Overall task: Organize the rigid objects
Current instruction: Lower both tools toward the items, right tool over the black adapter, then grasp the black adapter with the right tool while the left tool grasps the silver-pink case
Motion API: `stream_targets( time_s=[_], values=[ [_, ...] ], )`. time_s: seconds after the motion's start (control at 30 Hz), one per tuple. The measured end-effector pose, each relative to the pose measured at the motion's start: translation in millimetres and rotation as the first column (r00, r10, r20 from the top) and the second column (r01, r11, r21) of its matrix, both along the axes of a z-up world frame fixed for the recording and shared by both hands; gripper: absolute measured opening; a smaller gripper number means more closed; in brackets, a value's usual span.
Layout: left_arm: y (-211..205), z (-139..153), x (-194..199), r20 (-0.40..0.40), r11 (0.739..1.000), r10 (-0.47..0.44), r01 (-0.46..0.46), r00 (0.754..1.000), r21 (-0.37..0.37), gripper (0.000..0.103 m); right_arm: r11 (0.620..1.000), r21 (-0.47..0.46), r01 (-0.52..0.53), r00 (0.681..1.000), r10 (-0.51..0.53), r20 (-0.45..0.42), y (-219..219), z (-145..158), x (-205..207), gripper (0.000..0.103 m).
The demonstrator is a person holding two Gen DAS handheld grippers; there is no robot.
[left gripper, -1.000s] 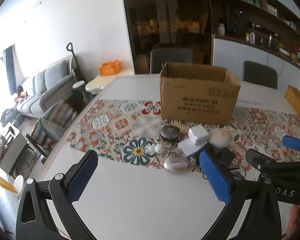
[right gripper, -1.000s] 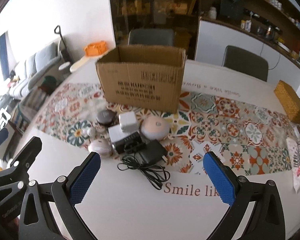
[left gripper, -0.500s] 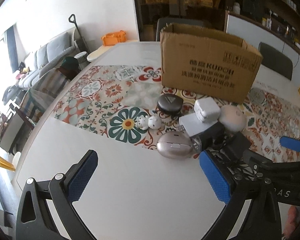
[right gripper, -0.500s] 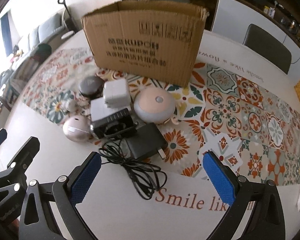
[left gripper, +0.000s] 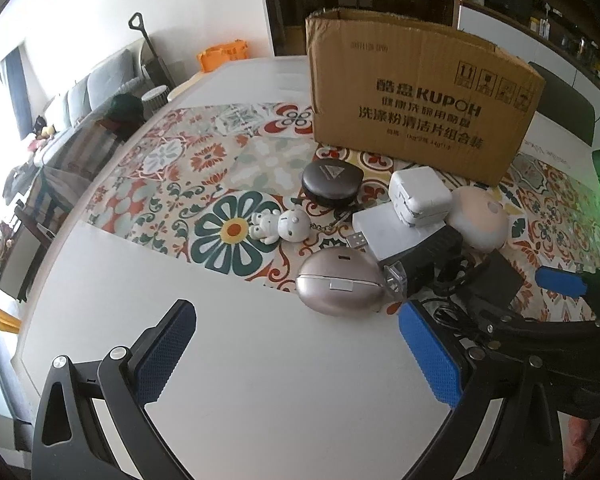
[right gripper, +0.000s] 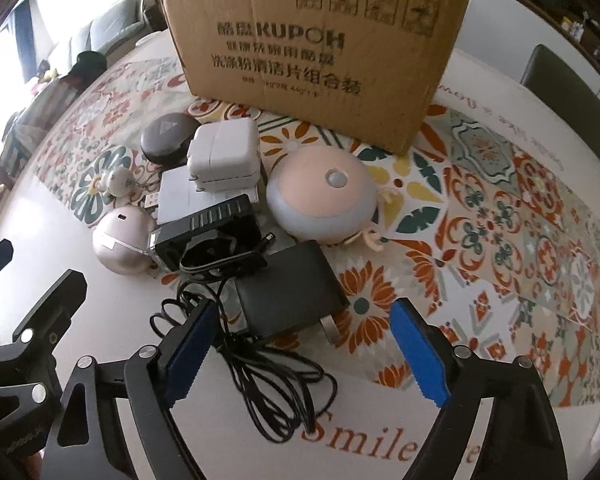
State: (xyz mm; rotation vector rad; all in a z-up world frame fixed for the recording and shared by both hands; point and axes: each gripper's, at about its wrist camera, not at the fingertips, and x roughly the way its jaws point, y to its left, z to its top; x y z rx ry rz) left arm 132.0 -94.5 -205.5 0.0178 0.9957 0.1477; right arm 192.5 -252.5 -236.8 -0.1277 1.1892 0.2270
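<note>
A cluster of small objects lies in front of an open cardboard box [left gripper: 420, 96] [right gripper: 320, 40]. It holds a black power adapter [right gripper: 290, 292] with a tangled black cable [right gripper: 268, 376], a pink-topped round lamp [right gripper: 324, 196], a white charger [right gripper: 224, 152], a white flat box [right gripper: 184, 200], a black device [right gripper: 208, 236], a rose-gold oval case [left gripper: 340, 284] [right gripper: 120, 240], a dark round case [left gripper: 332, 180] and a white figurine keychain [left gripper: 280, 226]. My right gripper [right gripper: 300, 356] is open, its fingers either side of the adapter's near end. My left gripper [left gripper: 296, 356] is open and empty, just short of the rose-gold case.
The patterned table runner [right gripper: 520, 216] covers the white table [left gripper: 220, 360]. The table's left edge drops off toward a sofa [left gripper: 80, 96]. A dark chair [right gripper: 568, 96] stands behind the table at the right. The right gripper's body shows in the left wrist view [left gripper: 560, 320].
Both grippers have moved forward and down toward the cluster. The right gripper's fingers now flank the black adapter, and the left gripper is close to the rose-gold case.
</note>
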Motion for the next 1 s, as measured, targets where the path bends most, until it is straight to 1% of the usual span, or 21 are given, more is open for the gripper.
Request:
stream_targets(
  time_s=[0.13,0.2,0.27,0.33,0.4,0.5,0.63,0.77,0.83,1.0],
  values=[
    [-1,-5,3,-0.012,1.000,-0.001,0.001,1.000,-0.003,0.103,1.000,-0.013,-0.016,1.000,0.016,-0.012,4,-9,9,0.081],
    [-1,-7,4,-0.016,1.000,-0.002,0.002,1.000,-0.007,0.103,1.000,-0.005,-0.018,1.000,0.018,-0.016,4,-12,10,0.080],
    [-1,-9,5,-0.022,1.000,0.000,0.000,1.000,-0.005,0.103,1.000,-0.003,-0.012,1.000,0.012,-0.020,5,-15,12,0.076],
    [0,-10,6,-0.025,1.000,-0.003,0.003,1.000,-0.008,0.103,1.000,0.008,-0.021,0.999,0.021,-0.040,8,-23,15,0.070],
    [0,-10,6,-0.021,1.000,-0.007,0.007,1.000,0.000,0.103,1.000,0.003,-0.026,1.000,0.026,-0.016,11,-24,13,0.063],
    [0,-10,5,-0.019,1.000,-0.031,0.031,0.999,0.002,0.103,1.000,-0.001,-0.023,1.000,0.023,-0.007,13,-26,11,0.062],
    [-2,-9,4,-0.013,0.997,-0.075,0.075,0.997,0.004,0.103,1.000,0.002,0.006,1.000,-0.006,-0.021,11,-29,4,0.062],
    [-2,-9,2,-0.003,0.992,-0.124,0.125,0.992,0.020,0.103,0.996,0.030,0.081,0.996,-0.080,-0.051,0,-27,-4,0.061],
    [-2,-11,2,-0.001,0.986,-0.166,0.166,0.986,0.020,0.103,0.992,0.040,0.118,0.992,-0.116,-0.059,-2,-20,-10,0.061],
    [-1,-15,7,0.010,0.974,-0.228,0.227,0.974,0.022,0.103,0.976,0.045,0.212,0.976,-0.209,-0.053,-1,-9,-23,0.061]
  ],
)
